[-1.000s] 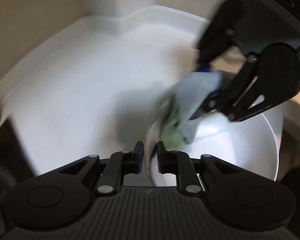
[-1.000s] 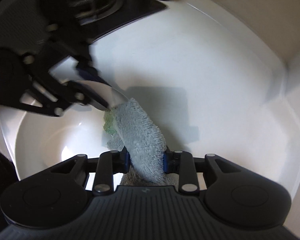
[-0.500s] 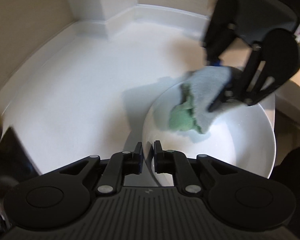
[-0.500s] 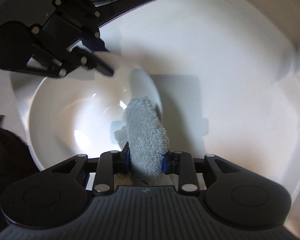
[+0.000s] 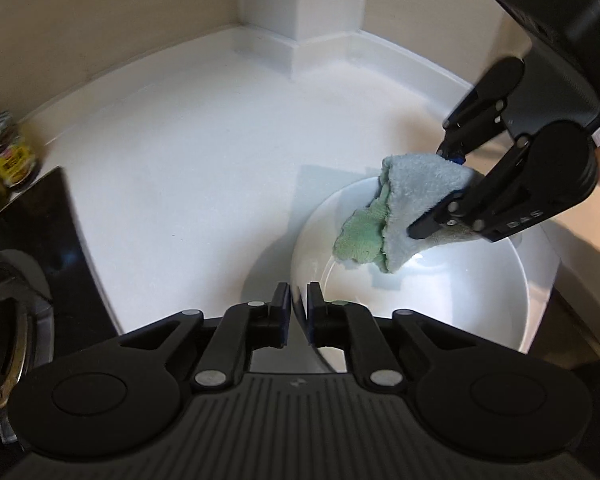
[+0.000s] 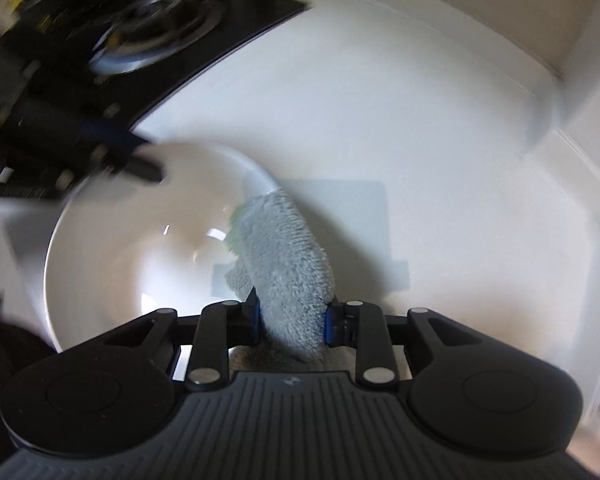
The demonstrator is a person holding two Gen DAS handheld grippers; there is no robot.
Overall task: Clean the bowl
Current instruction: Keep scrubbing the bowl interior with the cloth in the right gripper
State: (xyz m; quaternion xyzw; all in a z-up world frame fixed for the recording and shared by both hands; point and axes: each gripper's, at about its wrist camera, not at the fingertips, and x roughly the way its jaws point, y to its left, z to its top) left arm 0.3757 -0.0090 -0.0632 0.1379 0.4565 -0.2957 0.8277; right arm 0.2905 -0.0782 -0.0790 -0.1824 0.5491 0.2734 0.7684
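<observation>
A smooth white counter [image 5: 172, 168] with a raised rounded lip fills a corner of plain cream wall. On it sits the bowl [image 5: 480, 304], round, glossy white ceramic with a bright glare spot in its well; in the left wrist view it lies at about 4 o'clock from the middle.

The left hand-held gripper [image 5: 299, 300] is pinched shut on the bowl's thin near rim, one black finger inside and one outside. The right hand-held gripper [image 6: 291, 320] holds a folded cloth [image 6: 284, 264], fluffy grey terry with a green layer showing underneath; its jaws are closing on the wad, which fills the gap between the blue pads. From the left wrist view the cloth [image 5: 400, 216] hangs over the bowl's far rim at 2 o'clock, its lower corner dipping into the well.

At 9 o'clock a shiny black hob [image 5: 32, 264] with a metal burner ring butts against the counter. A yellow-labelled jar [image 5: 8, 152] stands just beyond it, blurred.
</observation>
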